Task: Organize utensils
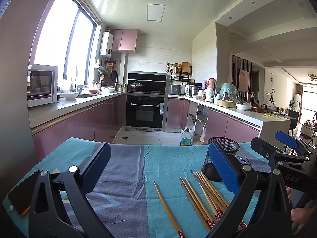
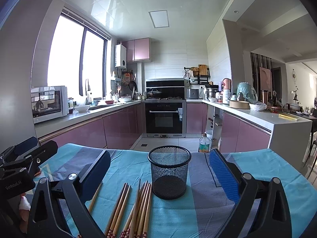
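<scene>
Fingers (image 2: 223, 178) apart; mesh holder (image 2: 168, 171) empty, upright.

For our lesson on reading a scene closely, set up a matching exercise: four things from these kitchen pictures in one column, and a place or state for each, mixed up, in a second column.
Things:
1. chopsticks
2. mesh cup
3. microwave
4. oil bottle

Places or states:
A. standing on the floor by the open cabinet
B. upright and empty on the cloth
C. on the counter under the window
D. lying flat on the cloth

Pairs: 1-D, 2-B, 3-C, 4-A
</scene>
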Available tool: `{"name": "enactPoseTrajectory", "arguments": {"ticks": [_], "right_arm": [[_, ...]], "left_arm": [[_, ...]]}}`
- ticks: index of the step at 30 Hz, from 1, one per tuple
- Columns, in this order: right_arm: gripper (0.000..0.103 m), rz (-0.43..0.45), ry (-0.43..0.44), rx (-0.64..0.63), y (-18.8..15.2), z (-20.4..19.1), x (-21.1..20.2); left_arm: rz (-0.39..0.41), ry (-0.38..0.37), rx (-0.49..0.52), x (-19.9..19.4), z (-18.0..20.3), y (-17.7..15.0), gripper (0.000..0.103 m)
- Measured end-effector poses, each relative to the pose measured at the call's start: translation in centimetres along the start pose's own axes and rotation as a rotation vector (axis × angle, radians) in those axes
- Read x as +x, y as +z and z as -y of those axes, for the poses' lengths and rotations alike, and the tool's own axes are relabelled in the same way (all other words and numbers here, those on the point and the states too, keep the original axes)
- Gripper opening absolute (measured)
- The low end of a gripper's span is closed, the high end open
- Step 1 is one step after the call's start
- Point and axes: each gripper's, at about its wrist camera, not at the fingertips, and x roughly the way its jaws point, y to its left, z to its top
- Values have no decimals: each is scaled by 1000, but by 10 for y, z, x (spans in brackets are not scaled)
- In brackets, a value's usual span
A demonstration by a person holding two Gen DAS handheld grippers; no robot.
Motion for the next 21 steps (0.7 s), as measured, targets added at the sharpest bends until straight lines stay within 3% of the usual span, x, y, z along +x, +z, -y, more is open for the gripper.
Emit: {"name": "enactPoseTrajectory", "arguments": {"ticks": [21], "right_arm": [[97,-1,-1,0,0,1,0]], "left_arm": [[-4,-4,-3,2,-1,-2,97]]}}
